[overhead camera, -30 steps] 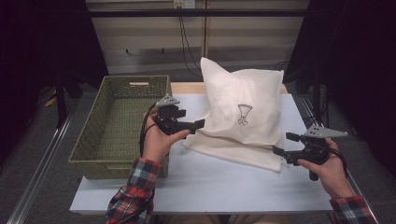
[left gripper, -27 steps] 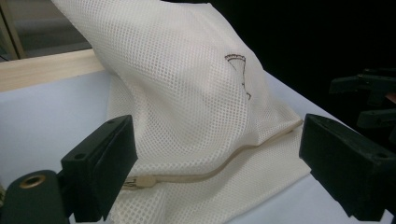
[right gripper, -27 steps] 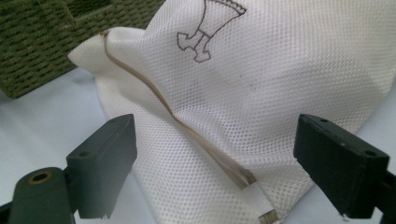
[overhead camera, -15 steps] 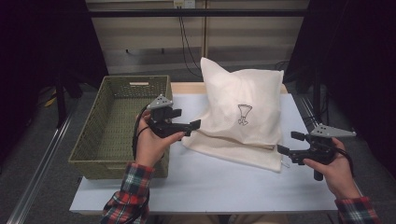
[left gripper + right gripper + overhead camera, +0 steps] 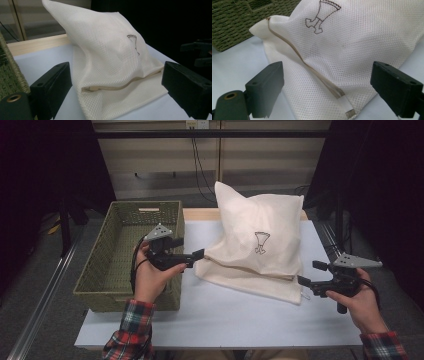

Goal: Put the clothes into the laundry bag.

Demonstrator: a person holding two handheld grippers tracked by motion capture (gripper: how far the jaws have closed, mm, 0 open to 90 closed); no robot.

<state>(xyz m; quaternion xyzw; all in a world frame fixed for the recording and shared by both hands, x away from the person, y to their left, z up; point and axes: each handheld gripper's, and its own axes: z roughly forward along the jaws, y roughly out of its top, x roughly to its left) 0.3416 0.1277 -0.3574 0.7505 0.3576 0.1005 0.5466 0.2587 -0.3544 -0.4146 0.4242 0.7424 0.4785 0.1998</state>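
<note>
A white mesh bag (image 5: 260,240) with a small dark printed emblem lies slumped on the pale table, its far corner standing up. A beige zipper (image 5: 120,85) runs along its near edge. My left gripper (image 5: 199,254) is at the bag's left corner, open, and the left gripper view has the bag (image 5: 112,50) between the wide-apart jaws (image 5: 116,82). My right gripper (image 5: 304,282) is at the bag's near right corner, also open (image 5: 328,77), with the mesh (image 5: 362,45) and the zipper's end (image 5: 344,105) between its jaws. Neither gripper has hold of the fabric.
A green woven basket (image 5: 125,270) stands empty at the table's left side, just behind my left hand. Beyond the bag runs the wooden back edge of the table (image 5: 200,214). Bare table surface (image 5: 225,315) lies in front of the bag.
Both grippers have drawn slightly outward from the bag, the left one to the left, the right one to the right. The bag has not moved.
</note>
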